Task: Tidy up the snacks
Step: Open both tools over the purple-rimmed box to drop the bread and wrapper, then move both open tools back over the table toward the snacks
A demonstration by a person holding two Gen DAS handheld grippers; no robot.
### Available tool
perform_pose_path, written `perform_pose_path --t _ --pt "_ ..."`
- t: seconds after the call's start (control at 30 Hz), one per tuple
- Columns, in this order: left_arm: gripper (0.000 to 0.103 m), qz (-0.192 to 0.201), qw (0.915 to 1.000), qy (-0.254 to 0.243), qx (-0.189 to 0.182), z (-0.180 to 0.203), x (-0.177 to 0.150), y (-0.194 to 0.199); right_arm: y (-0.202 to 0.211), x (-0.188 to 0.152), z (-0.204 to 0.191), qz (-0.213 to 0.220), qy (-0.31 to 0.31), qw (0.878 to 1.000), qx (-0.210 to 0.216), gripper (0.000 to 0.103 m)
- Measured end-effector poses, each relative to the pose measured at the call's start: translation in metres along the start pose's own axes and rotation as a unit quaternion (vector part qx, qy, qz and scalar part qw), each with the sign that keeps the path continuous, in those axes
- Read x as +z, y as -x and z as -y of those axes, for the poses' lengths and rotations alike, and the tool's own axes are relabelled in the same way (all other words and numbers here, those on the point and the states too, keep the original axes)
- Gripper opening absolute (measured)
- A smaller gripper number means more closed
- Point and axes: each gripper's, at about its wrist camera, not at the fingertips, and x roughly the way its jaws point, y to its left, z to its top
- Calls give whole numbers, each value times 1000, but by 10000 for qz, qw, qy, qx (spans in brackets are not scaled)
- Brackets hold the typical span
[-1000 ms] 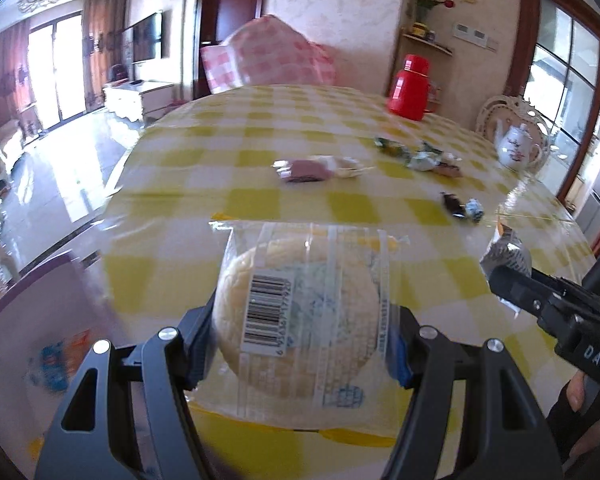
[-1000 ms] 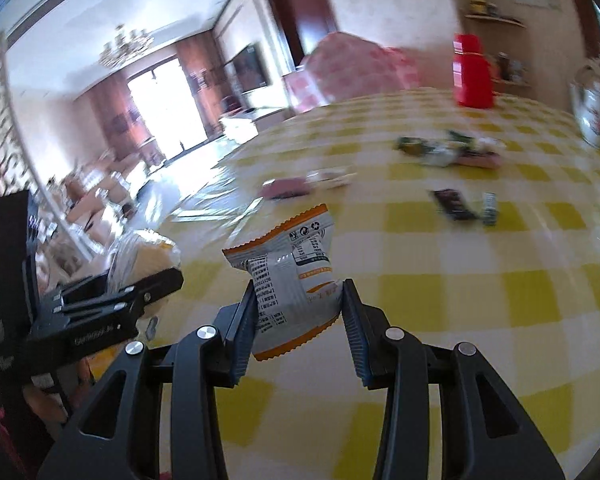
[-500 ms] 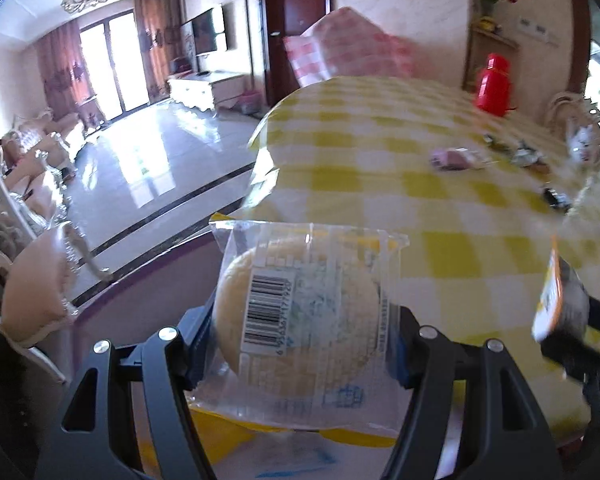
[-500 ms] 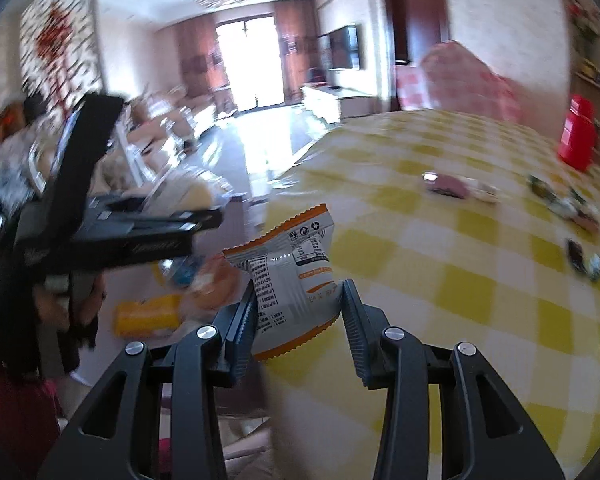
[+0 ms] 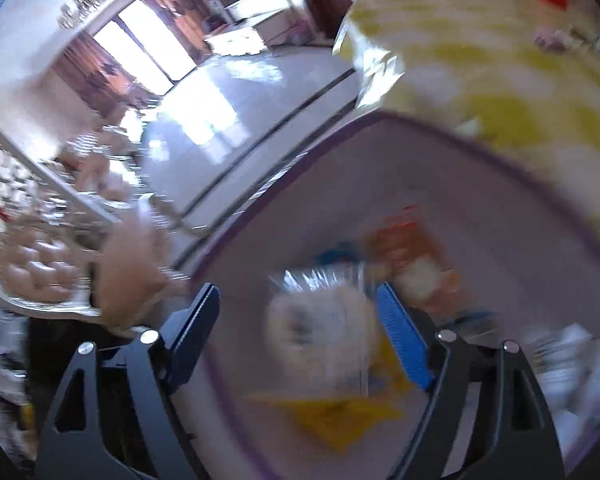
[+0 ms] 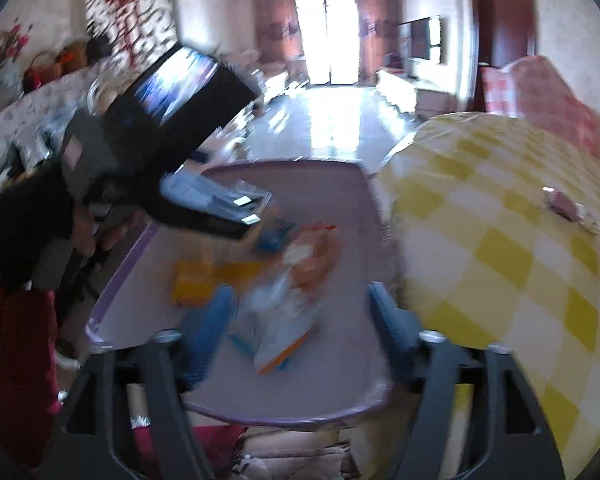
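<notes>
Purple-rimmed bin [image 6: 236,410] sits beside the checked table [image 6: 500,240]. Both claws, left gripper [image 5: 298,332] and right gripper [image 6: 300,312], are opening; round cake packet [image 5: 320,328] and orange-trimmed sachet [image 6: 280,332] sit loose between their jaws, over the bin. Release step; next, likely withdraw clear.

Both grippers are being swung off the checked worktop [image 6: 500,240] over the purple tray [image 6: 352,200]. The left gripper [image 5: 300,328] and right gripper [image 6: 300,312] are being opened, and the wrapped cake [image 5: 320,320] and orange-edged packet [image 6: 276,320] are being released.
</notes>
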Motion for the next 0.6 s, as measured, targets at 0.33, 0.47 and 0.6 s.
perform_pose_path --t 0.33,0.47,0.6 --pt "93 956 9900 967 -378 -4 24 42 57 -12 137 624 -1971 9759 -705 87" --pt "101 1808 9667 1281 -1278 13 30 84 82 -26 176 920 -2243 9623 -1234 87" --pt "101 2195 9435 1074 -2237 64 36 117 107 -45 216 873 -2573 9459 -1771 87"
